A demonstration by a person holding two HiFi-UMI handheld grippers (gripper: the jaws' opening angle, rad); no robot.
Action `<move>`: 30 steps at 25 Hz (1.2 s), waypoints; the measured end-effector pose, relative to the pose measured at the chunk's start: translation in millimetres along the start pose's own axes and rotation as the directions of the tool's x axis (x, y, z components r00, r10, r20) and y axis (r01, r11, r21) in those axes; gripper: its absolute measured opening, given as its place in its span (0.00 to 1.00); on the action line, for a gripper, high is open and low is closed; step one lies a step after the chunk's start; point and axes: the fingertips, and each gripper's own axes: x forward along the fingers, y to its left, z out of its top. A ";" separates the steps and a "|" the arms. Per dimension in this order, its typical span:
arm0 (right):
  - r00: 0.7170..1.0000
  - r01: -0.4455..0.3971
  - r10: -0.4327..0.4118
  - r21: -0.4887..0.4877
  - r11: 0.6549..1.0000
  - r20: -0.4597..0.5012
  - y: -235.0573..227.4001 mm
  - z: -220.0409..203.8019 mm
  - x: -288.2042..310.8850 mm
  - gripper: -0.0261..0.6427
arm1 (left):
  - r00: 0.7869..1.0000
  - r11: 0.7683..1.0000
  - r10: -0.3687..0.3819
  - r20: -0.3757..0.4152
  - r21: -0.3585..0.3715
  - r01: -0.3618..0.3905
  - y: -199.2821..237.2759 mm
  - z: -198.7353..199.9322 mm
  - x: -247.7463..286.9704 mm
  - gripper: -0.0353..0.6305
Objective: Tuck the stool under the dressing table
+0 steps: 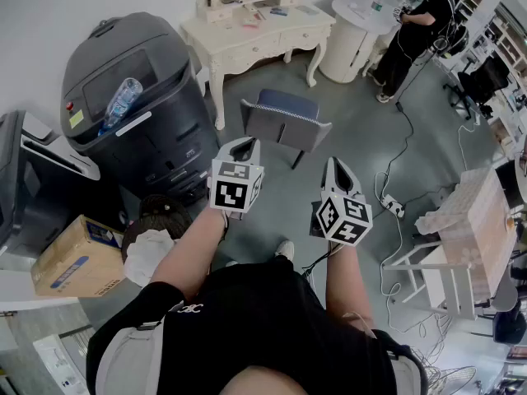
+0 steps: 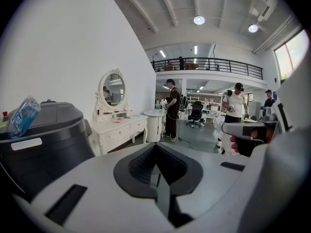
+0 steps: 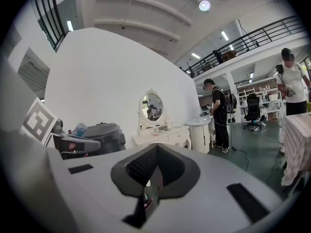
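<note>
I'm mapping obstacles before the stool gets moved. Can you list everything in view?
stool: one, grey with a blue seat, in front of the dressing table, not under it
dressing table: one, cream, beyond the stool
round cabinet: one, white, right of the dressing table
bulky machine: one, dark grey, left of the stool
plastic bottle: one, clear, lying on the machine
cardboard box: one, brown, lower left
power strip: one, white, right
bystander: one, in black, by the cabinet
left tongs: grey, shut, empty
right tongs: grey, shut, empty
</note>
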 end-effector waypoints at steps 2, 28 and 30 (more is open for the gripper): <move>1.000 0.001 -0.001 0.007 1.000 -0.007 -2.1 -2.7 -2.8 0.05 | 1.000 1.000 -0.005 -0.003 0.009 0.005 -5.0 -2.2 -0.5 0.06; 0.993 -0.090 0.089 -0.011 0.996 -0.081 -10.1 -21.1 35.2 0.05 | 0.998 0.999 0.039 -0.058 0.016 -0.038 -2.6 -11.4 34.6 0.06; 0.992 -0.092 0.090 -0.010 0.996 -0.087 -20.9 -20.7 48.0 0.05 | 0.997 0.999 0.049 -0.062 0.022 -0.047 -2.9 -7.2 47.6 0.06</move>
